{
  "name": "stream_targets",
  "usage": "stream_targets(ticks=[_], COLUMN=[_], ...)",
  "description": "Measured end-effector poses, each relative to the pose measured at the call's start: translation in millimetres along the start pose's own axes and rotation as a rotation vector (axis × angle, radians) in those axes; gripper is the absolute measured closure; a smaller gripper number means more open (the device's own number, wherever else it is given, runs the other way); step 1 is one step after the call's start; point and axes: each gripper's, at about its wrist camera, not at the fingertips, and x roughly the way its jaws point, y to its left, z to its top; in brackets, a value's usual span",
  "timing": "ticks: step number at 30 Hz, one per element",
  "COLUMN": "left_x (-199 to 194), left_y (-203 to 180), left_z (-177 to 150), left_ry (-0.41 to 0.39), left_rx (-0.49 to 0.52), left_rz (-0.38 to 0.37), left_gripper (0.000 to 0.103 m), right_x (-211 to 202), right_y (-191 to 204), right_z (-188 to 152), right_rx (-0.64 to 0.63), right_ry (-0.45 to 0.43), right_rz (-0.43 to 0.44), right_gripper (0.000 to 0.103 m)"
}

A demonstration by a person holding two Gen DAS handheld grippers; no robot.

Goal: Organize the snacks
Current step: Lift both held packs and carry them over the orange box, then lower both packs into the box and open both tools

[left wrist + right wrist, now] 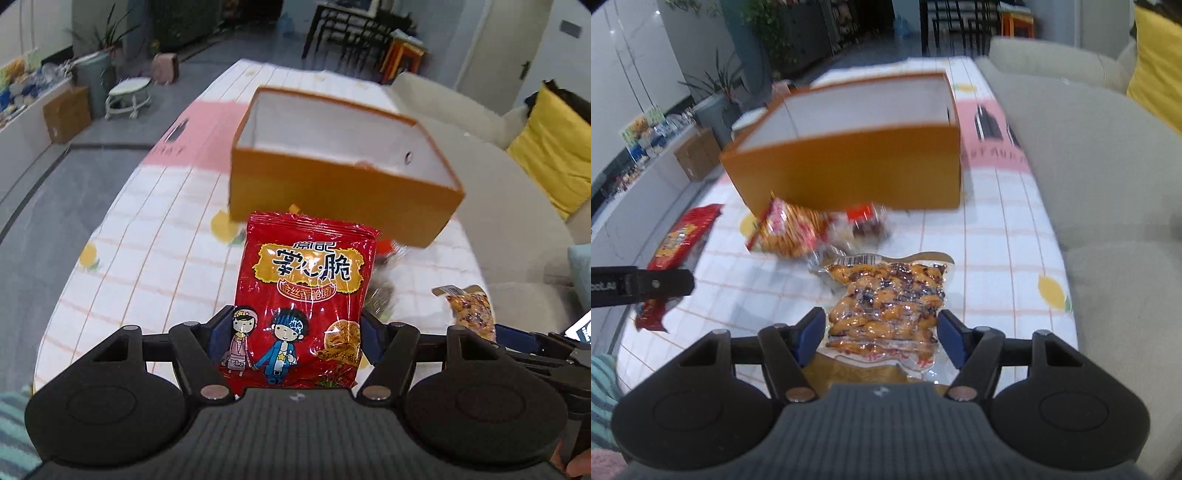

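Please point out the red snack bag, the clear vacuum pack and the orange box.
red snack bag (306,295): left wrist view, printed front.
clear vacuum pack (886,299): right wrist view, middle.
orange box (857,166): right wrist view, near wall.

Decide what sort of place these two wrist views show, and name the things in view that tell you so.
Most likely a home living room. A beige sofa with a yellow cushion runs beside the table with its fruit-print tablecloth, potted plants stand by the wall, and dining chairs sit farther back.
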Motion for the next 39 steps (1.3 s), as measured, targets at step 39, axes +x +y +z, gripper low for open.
stream_targets(ticks=[39], left_x=[170.2], left_y=[-24.9], left_z=[167.9], left_ry=[0.169], left_rx=[0.325], left_rz=[0.136], left_gripper=[0.025], right_x=[141.2], right_y=[23.4], right_z=[199.6], right_rx=[-0.289], right_ry=[0.01], right_rz=[-0.101], right_gripper=[0.039])
